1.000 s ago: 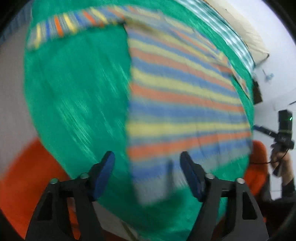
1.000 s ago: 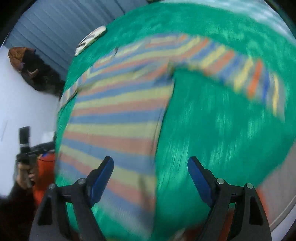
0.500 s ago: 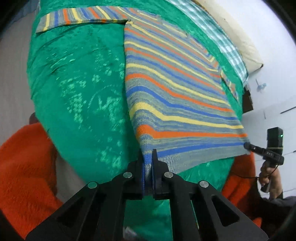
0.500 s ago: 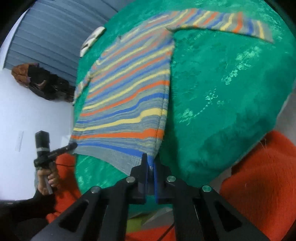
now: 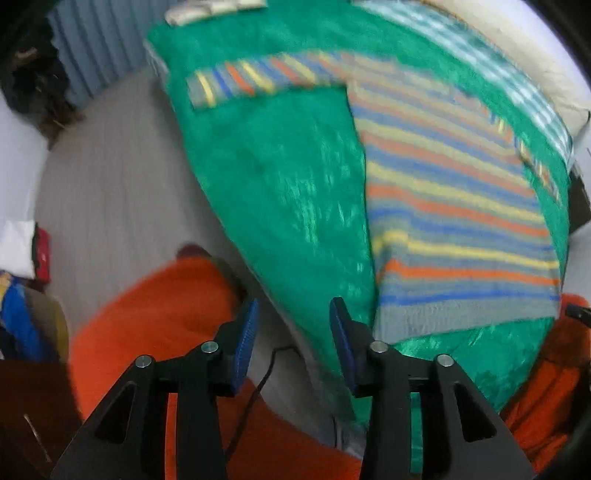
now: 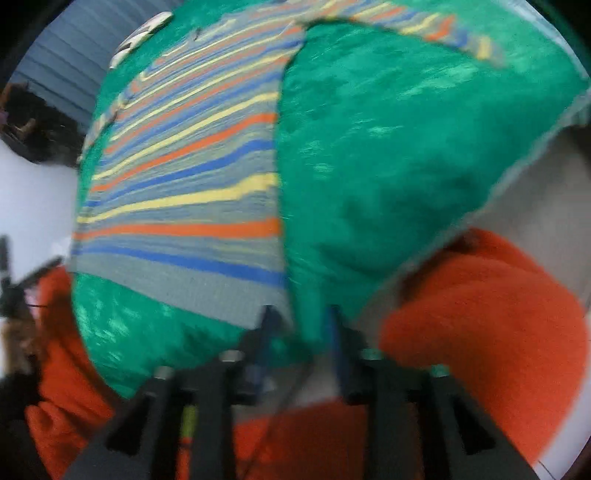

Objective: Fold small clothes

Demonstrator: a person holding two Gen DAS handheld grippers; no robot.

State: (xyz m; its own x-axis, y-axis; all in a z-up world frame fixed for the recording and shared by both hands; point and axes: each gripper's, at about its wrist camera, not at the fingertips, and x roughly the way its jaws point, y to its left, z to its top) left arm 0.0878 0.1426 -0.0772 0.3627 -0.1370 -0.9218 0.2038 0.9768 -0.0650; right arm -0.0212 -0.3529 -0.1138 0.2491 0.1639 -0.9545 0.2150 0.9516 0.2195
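Left wrist | left tongs (image 5: 292, 334) parted, empty | striped sweater (image 5: 454, 225) flat

A green blanket (image 5: 288, 192) is spread over the bed and is seen in both views (image 6: 388, 155). Along its far edge a green-and-white checked cloth (image 5: 517, 92) is laid, with a cream pillow (image 5: 535, 55) beyond it. Orange fabric (image 5: 159, 314) is seen below the blanket in the left view and in the right view (image 6: 480, 314). A black cable (image 5: 258, 384) is trailed across the grey floor (image 5: 110, 177). A blue-grey ribbed wall (image 5: 92, 48) is seen behind. A dark heap (image 6: 33, 129) is placed against that wall. A white object (image 6: 142, 33) is seen at the blanket's far edge.
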